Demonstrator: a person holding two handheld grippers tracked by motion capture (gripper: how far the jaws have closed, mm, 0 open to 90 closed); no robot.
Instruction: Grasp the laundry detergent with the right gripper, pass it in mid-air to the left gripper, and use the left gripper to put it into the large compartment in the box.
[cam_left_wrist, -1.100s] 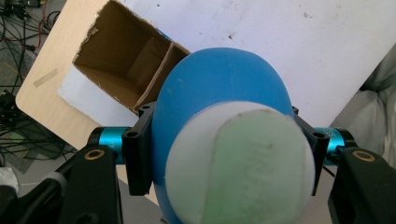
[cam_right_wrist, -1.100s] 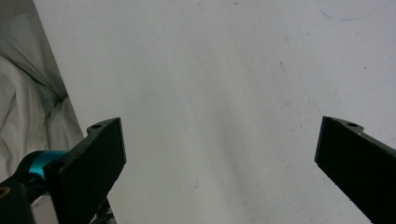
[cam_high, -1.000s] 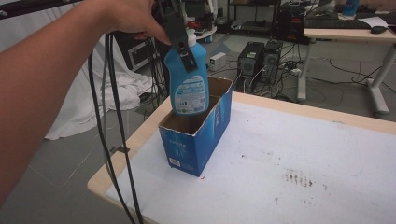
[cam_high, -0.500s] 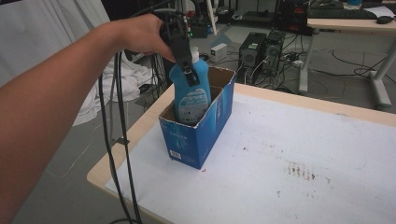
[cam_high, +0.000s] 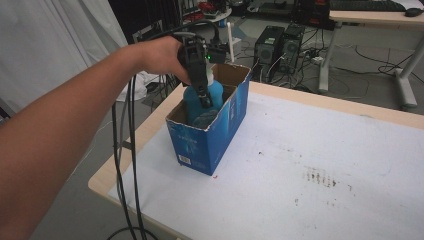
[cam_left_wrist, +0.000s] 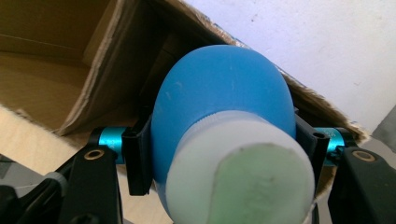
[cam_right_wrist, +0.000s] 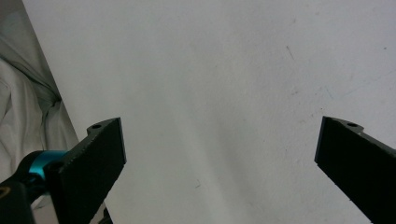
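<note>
Near edge of the table (cam_high: 320, 165): white cover sheet, scuffed, a patch of dark specks right of centre. Right gripper (cam_right_wrist: 219, 154) hangs over bare sheet, jaws wide apart, nothing between them. A rumpled white cloth (cam_right_wrist: 28, 107) shows past the table edge in the right gripper view.

Left side: the person's left forearm (cam_high: 65, 150) reaches in long from the bottom corner, cables (cam_high: 125, 165) trailing down off the table edge. Left gripper (cam_high: 202, 95) is clamped on the blue bottle (cam_high: 200, 100), pads pressing either flank just below the neck.

Change over the last second: the bottle was up above the blue cardboard box (cam_high: 212, 132), label clear of the rim; now it has sunk well inside, shoulders about level with the box's top edge. Reads as a packing job nearly done. Whether the base has touched the box floor I cannot tell; release looks like the next step, once it sits.

Bottle itself: rounded blue plastic body (cam_left_wrist: 224, 93), smooth, faint scratches, a whitish collar and pale top (cam_left_wrist: 252, 182) seen close from the left gripper view. Stands roughly upright, at the near end of the box.

Box: open top, torn flaps, brown inside, set near the table's left edge.

Beyond: computer towers (cam_high: 280, 47) and cables on the floor, another desk (cam_high: 375, 20) further back.
</note>
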